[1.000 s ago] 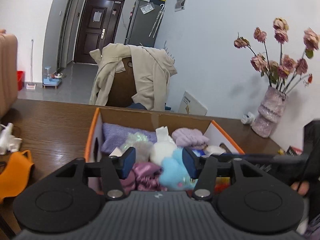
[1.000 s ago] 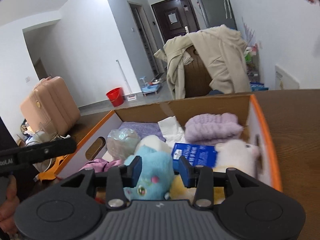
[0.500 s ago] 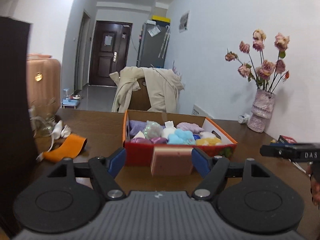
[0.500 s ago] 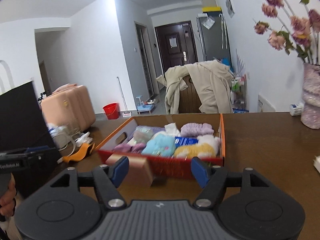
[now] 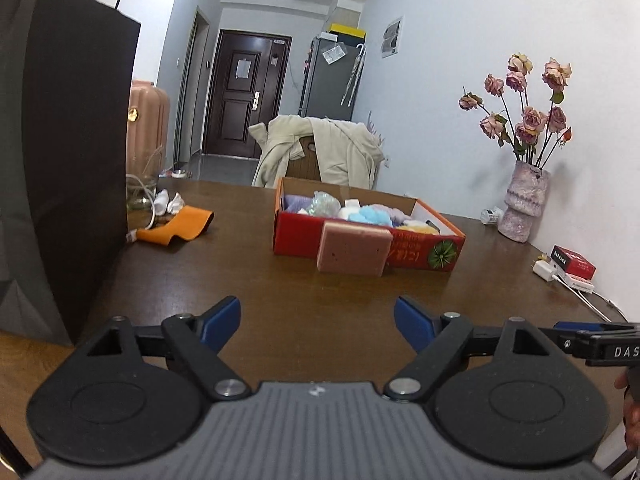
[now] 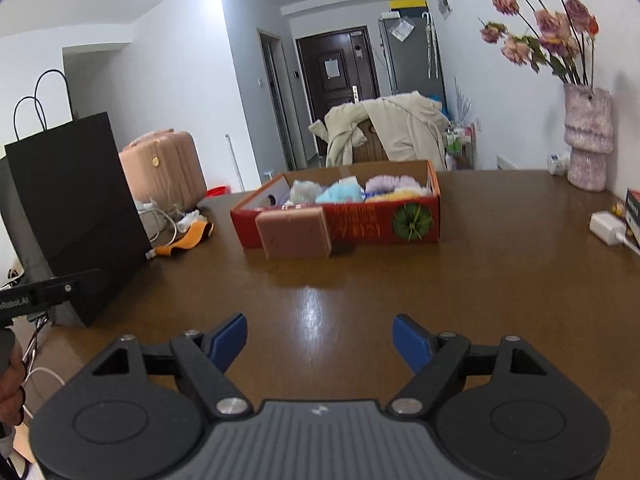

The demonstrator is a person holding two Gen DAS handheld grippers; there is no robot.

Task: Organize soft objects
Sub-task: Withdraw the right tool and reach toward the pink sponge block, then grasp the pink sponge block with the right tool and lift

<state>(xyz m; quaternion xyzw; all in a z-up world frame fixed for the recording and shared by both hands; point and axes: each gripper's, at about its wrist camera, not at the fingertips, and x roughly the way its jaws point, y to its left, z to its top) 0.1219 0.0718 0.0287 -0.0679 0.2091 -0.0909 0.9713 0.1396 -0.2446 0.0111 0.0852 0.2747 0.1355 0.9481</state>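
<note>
1. Both grippers have pulled back from the box: a second ago their fingers hung right over the soft toys inside it, and now bare brown table lies between them and it.
2. On the left gripper the jaws have just been opening; they stand wide apart, blue pads facing each other with only tabletop between them, holding nothing.
3. Likewise the right gripper: its jaws have just been opening, are spread wide and are empty.
4. Red-sided, orange-rimmed, the cardboard box sits near the middle of the table, packed with soft objects: a light blue plush, a lilac fluffy piece, something yellow and a clear crinkly bundle.
5. Outside the box, a pink sponge block stands on edge, leaning against its near wall.
6. An orange cloth lies on the table to the left of the box, well apart from it, beside some white cables.
7. At the table's left edge a tall black paper bag stands upright.
8. Far right, against the wall, a pink vase of dried roses rests, with a white charger nearer along that side.
</note>
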